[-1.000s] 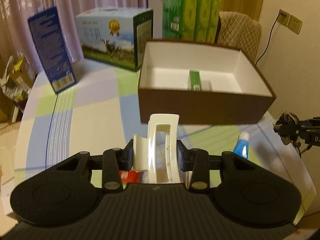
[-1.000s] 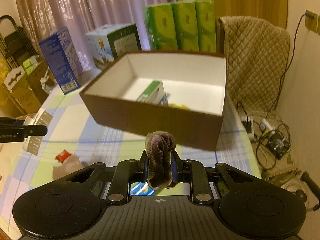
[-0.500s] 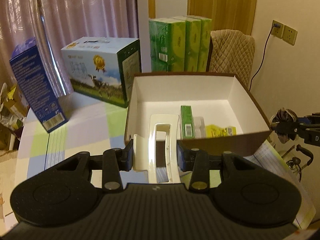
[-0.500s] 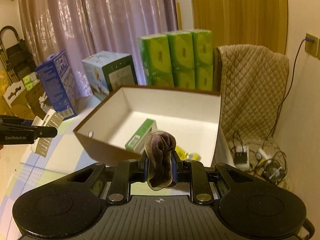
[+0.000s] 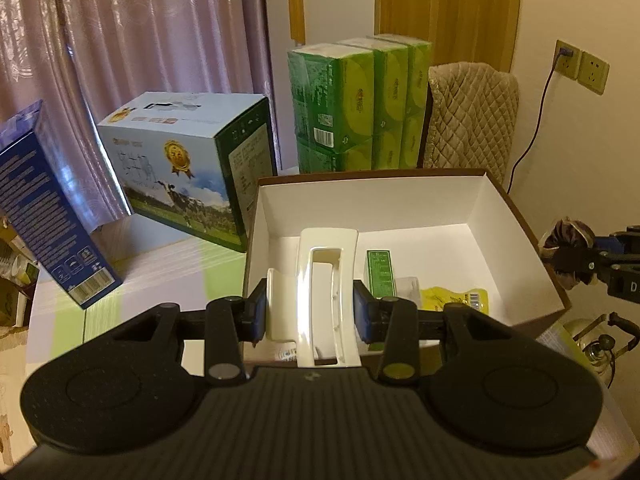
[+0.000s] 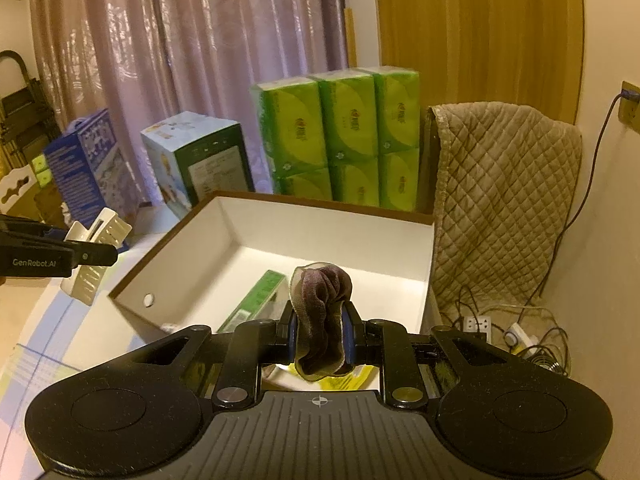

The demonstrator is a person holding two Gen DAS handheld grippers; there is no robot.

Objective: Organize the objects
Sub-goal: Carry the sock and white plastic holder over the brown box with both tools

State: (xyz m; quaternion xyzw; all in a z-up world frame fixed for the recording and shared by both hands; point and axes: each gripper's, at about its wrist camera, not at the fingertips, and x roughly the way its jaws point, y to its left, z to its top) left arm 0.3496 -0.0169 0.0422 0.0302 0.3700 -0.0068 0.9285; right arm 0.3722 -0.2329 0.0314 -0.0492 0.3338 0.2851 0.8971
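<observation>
My left gripper is shut on a white plastic hair claw clip, held over the near left corner of the brown box with a white inside. My right gripper is shut on a dark purple velvet scrunchie, above the box's near right part. Inside the box lie a small green carton, a clear wrapper and a yellow packet. The right wrist view shows the clip at far left; the left wrist view shows the scrunchie at the right edge.
Behind the box stand green tissue packs, a milk carton box and a tilted blue box. A quilted chair back rises at the right, with cables and a power strip on the floor. A checked tablecloth covers the table.
Both grippers have risen and moved forward, from the table in front of the box to over its near edge. Each keeps its hold. The box's contents have come into fuller view.
</observation>
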